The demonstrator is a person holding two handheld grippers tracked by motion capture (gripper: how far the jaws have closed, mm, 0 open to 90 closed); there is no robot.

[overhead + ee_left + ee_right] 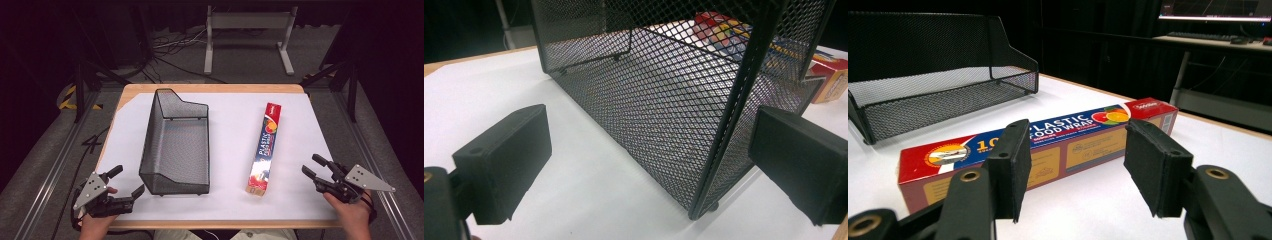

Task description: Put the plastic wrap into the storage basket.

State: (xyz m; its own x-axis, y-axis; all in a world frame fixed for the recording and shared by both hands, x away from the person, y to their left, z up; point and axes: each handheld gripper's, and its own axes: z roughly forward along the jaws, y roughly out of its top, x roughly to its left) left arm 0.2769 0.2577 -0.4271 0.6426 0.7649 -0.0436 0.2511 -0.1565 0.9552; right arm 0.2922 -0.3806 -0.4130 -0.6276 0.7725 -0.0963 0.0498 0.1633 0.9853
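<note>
Your right gripper (311, 166), jaws apart & empty at lower right, faces the long red-blue cardboard plastic-wrap box (265, 148) lying right of centre: go in square across its narrow width near mid-length, then clamp & carry to the black wire-mesh basket (176, 142).

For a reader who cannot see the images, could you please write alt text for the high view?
A long plastic wrap box lies on a white-covered table, with a black mesh basket to its left. A person's hands hold two grippers at the near edge: the right gripper open beside the box's near end, the left gripper open by the basket's near corner.
</note>
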